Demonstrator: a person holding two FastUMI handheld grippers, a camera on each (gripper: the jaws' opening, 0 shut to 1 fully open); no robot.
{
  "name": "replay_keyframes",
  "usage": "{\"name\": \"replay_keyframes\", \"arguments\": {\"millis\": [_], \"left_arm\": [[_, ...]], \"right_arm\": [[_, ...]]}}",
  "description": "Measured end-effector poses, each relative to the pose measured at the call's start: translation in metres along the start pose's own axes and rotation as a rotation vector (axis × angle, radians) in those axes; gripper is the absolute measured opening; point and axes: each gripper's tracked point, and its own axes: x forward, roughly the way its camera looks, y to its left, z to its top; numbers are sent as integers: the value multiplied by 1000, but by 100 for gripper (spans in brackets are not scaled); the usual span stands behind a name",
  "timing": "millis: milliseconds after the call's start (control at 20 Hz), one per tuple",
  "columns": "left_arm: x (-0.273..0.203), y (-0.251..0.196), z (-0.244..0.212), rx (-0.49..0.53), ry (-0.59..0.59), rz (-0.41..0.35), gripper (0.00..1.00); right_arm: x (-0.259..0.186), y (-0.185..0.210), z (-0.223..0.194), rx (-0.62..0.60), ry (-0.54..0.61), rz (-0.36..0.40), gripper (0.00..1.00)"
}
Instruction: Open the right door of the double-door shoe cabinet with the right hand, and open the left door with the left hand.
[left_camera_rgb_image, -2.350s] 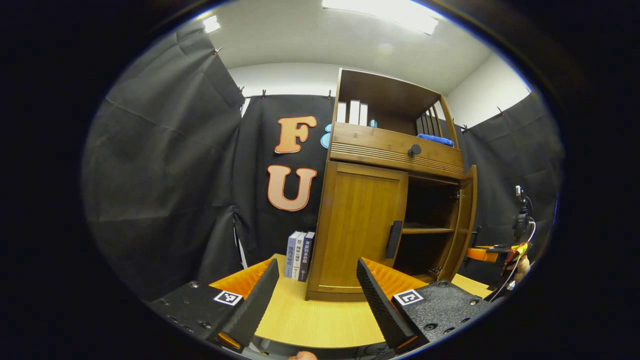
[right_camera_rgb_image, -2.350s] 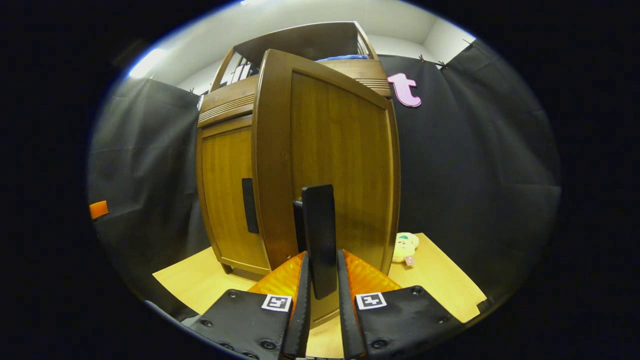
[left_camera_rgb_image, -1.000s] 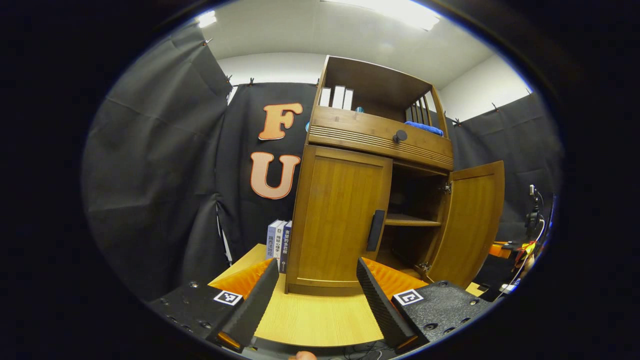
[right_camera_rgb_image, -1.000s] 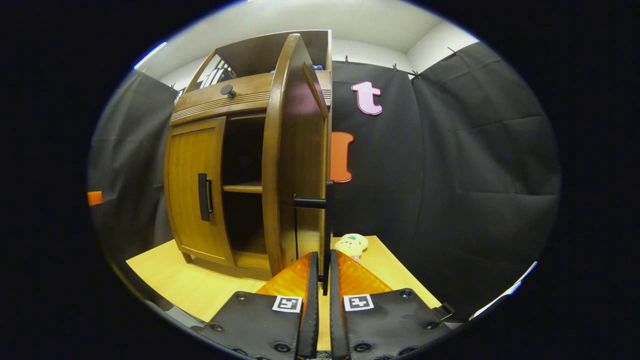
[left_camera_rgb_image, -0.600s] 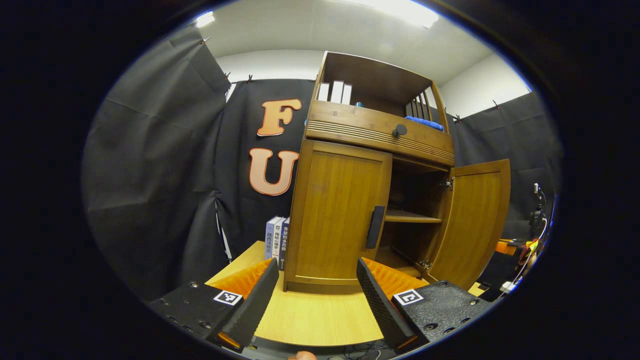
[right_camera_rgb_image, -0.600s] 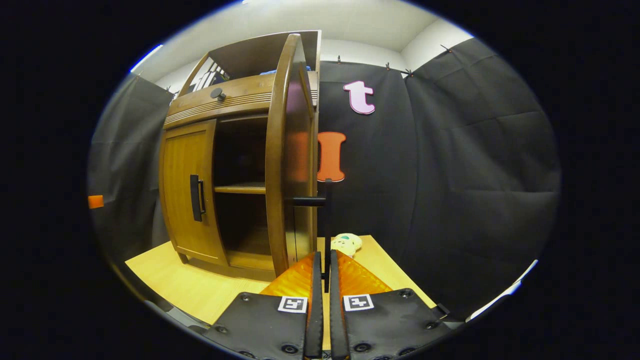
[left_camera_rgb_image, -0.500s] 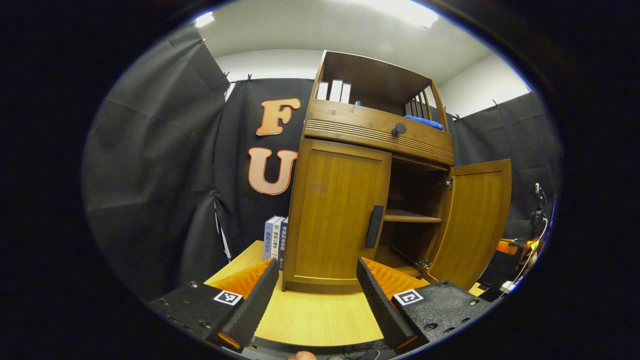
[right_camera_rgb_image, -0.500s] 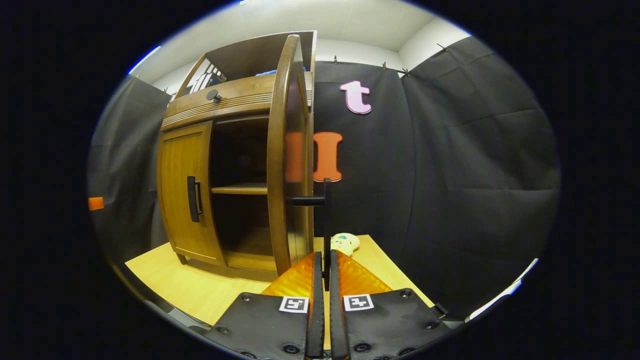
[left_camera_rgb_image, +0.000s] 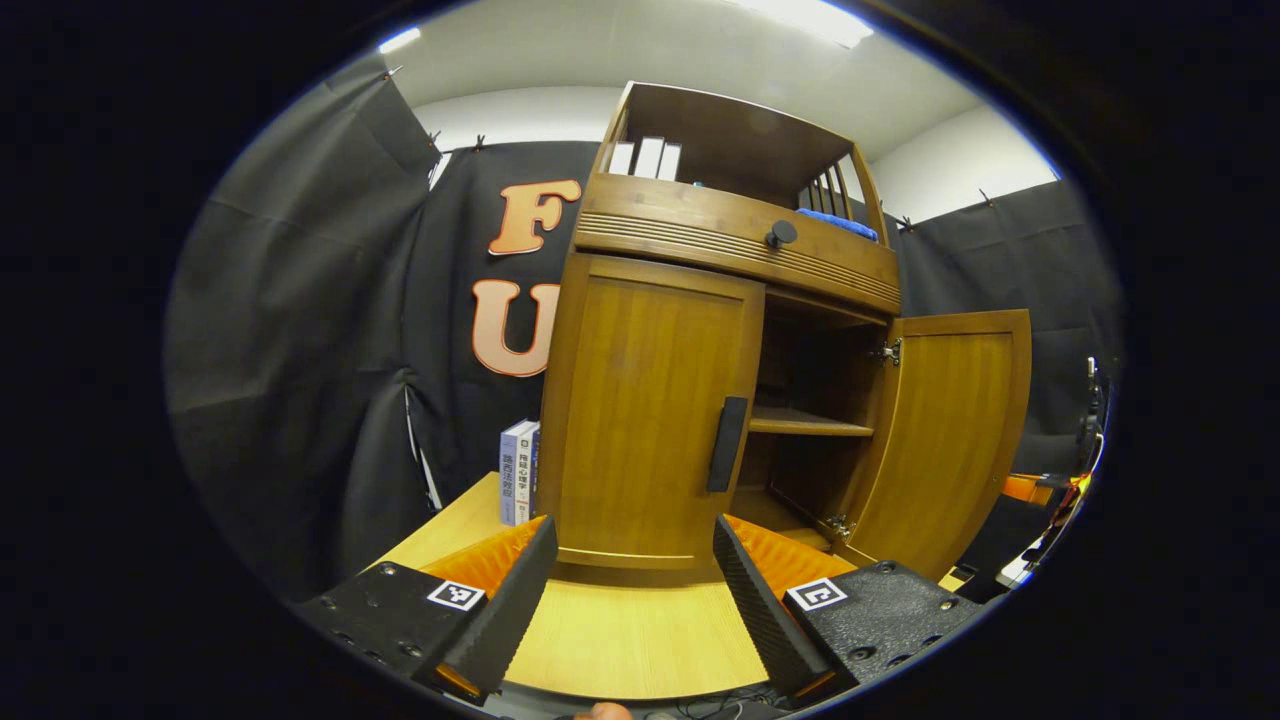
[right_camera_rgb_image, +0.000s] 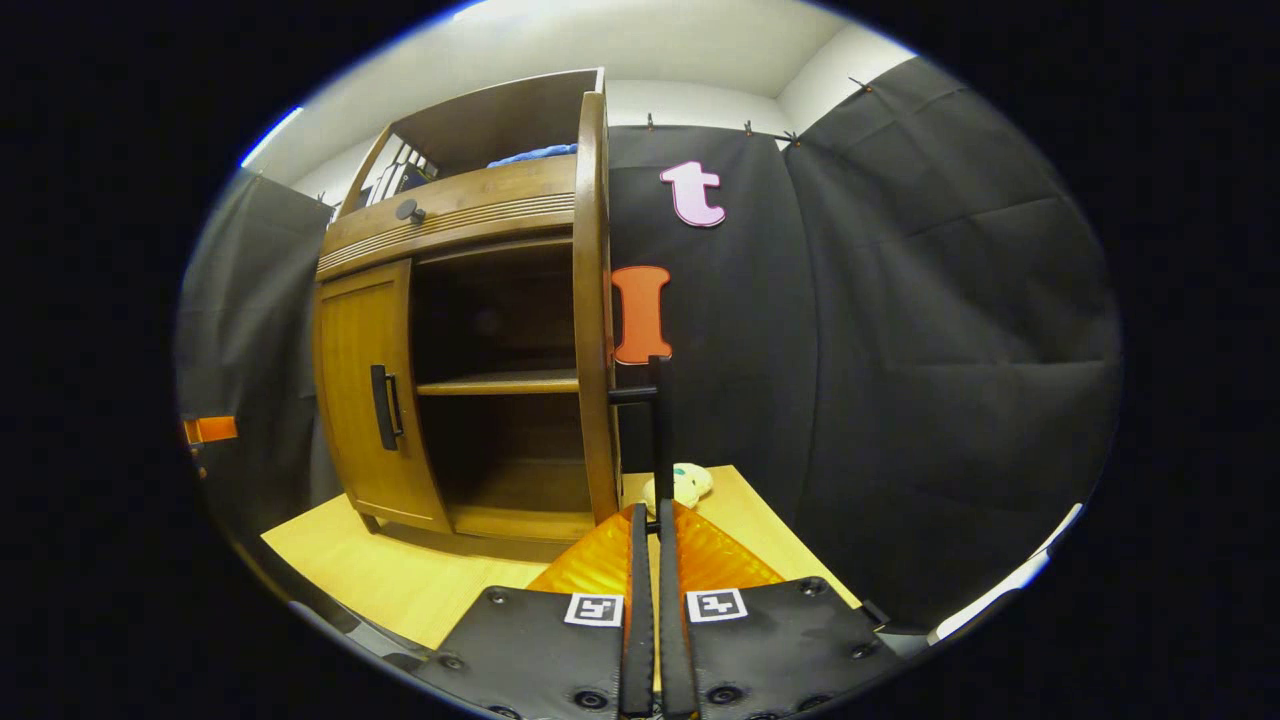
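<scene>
Warm brown wood with an upright grain is seen over the whole shoe cabinet (left_camera_rgb_image: 700, 300), which stands on a pale wooden table (left_camera_rgb_image: 640, 650) in the left gripper view. The left door (left_camera_rgb_image: 650, 420) is shut flush in the cabinet front, and a dark upright handle (left_camera_rgb_image: 727, 444) is fixed near its inner edge. The right door (left_camera_rgb_image: 945, 440) is swung wide out from the cabinet, so that a dark interior with one shelf (left_camera_rgb_image: 805, 425) is laid bare. Above the doors a ribbed drawer front with a round dark knob (left_camera_rgb_image: 780, 234) is carried, and over that an open compartment with white books and a blue cloth. Upright books (left_camera_rgb_image: 517, 472) are set just beside the cabinet's left wall. The left gripper (left_camera_rgb_image: 635, 590) is held spread wide in front of the cabinet, apart from the left door.

In the right gripper view the right door (right_camera_rgb_image: 594, 320) is seen edge-on, standing out from the cabinet. Its dark bar handle (right_camera_rgb_image: 660, 440) is pinched between the pressed-together fingers of the right gripper (right_camera_rgb_image: 649, 610). A small plush toy (right_camera_rgb_image: 680, 487) is seen on the table (right_camera_rgb_image: 380, 580) beyond the door, at the cabinet's right side.
</scene>
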Motion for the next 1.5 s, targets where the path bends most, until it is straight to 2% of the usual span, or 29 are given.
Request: {"name": "replay_keyframes", "arguments": {"millis": [150, 200, 250, 350, 400, 450, 500, 600, 650, 750, 850, 950, 1050, 1100, 1300, 1350, 1450, 1500], "left_arm": [[18, -17, -3, 1, -4, -27, 97], [24, -21, -3, 7, -4, -31, 95], [30, -24, -5, 13, -5, -34, 95], [45, -34, -6, 21, -3, -44, 95], [53, -39, -9, 23, 0, -52, 95], [61, -46, -13, 24, 5, -63, 92], [69, -54, -15, 27, 9, -78, 97], [85, -66, -17, 38, 12, -103, 92], [94, -73, -19, 45, 13, -110, 92], [111, -82, -21, 56, 14, -118, 92], [129, -89, -23, 66, 12, -122, 98], [146, -97, -26, 75, 16, -135, 98], [164, -104, -30, 85, 21, -141, 92], [171, -106, -31, 90, 23, -138, 95], [205, -107, -34, 75, 27, -108, 92], [212, -106, -34, 69, 23, -102, 92], [225, -105, -33, 72, 17, -86, 92], [232, -103, -33, 80, 14, -75, 92]], "right_arm": [[-7, -8, 5, -4, -19, -26, 10], [-8, -13, 8, 3, -27, -41, 10], [-9, -19, 11, 12, -37, -67, 22], [-11, -24, 16, 22, -51, -80, 21], [-11, -27, 17, 24, -56, -92, 29], [-12, -32, 18, 27, -58, -100, 31], [-10, -36, 18, 30, -56, -106, 30], [-8, -44, 16, 40, -49, -117, 29], [-7, -46, 15, 45, -46, -115, 50], [-5, -52, 16, 56, -42, -121, 52], [-3, -57, 18, 62, -48, -128, 49], [-4, -62, 22, 60, -63, -140, 64], [-3, -70, 24, 52, -73, -161, 77], [-1, -73, 25, 50, -77, -168, 83], [3, -81, 31, 42, -98, -187, 89], [3, -83, 31, 36, -103, -196, 98], [3, -88, 30, 22, -110, -211, 100], [4, -90, 30, 16, -110, -216, 98]]}}
